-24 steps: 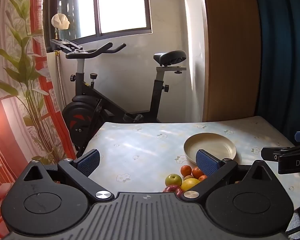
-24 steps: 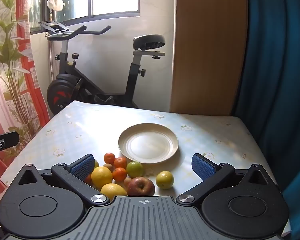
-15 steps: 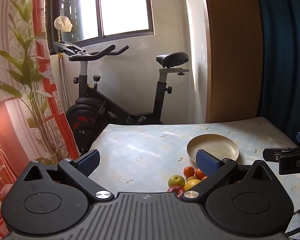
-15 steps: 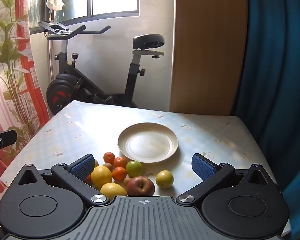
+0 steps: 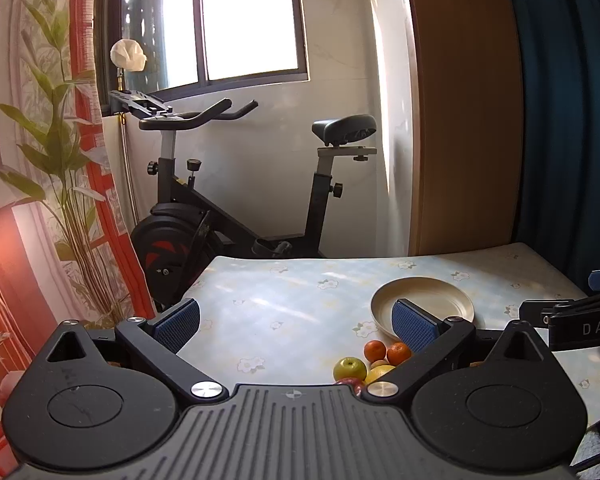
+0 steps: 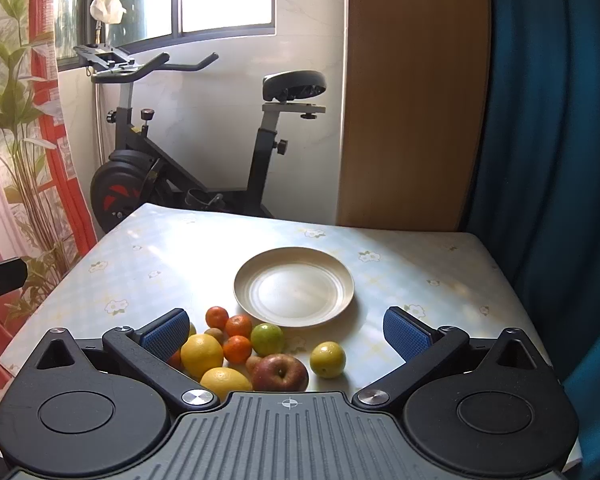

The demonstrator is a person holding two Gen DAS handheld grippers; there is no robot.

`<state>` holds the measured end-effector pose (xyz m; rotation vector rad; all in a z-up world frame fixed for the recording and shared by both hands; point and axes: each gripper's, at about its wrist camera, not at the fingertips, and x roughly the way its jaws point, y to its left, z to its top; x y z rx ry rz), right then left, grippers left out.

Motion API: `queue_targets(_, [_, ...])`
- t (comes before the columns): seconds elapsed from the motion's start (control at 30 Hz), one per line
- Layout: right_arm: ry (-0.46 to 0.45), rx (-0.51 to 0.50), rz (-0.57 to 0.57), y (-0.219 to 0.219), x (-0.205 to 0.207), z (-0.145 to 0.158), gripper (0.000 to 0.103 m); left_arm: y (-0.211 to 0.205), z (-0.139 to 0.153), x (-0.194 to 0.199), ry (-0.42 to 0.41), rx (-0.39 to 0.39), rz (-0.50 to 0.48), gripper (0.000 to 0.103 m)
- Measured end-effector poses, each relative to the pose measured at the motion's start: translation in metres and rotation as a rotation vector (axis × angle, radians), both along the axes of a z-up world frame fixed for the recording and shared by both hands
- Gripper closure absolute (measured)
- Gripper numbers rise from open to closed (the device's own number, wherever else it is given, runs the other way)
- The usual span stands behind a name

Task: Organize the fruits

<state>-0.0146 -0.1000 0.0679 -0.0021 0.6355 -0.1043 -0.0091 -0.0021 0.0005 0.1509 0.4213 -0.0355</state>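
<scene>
One empty plate [image 6: 294, 286] mid-table [image 6: 420, 256]; fruit cluster toward the near edge: one apple [image 6: 280, 372], three oranges [image 6: 238, 326]. Left gripper [image 5: 296, 322] and right gripper [image 6: 286, 332] both spread wide, holding nothing.

Tabletop [image 6: 180, 248]: pale blue-and-cream cloth, small flower print, sun patches toward far left corner.

Plate [image 6: 294, 286]: cream, round, upright, bare, mid-tabletop, well apart from far edge.

Fruit cluster near front edge, just left of and before plate: two small oranges [image 6: 228, 320] nearest plate rim, third orange behind them, green citrus [image 6: 267, 338] just beside plate, two large lemons [image 6: 202, 354], red apple [image 6: 280, 372] closest to front edge, small brownish fruits partly hidden among them.

Lone yellow-green fruit [image 6: 328, 359] right of apple, apart from cluster.
</scene>
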Motion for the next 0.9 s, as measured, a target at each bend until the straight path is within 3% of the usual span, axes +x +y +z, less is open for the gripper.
queue_targets(0.9, [-0.011, -0.017, 0.009, 0.0037, -0.0031, -0.0005, 0.0, 0.001, 0.0023, -0.0017, -0.004, -0.018, -0.002, 0.0])
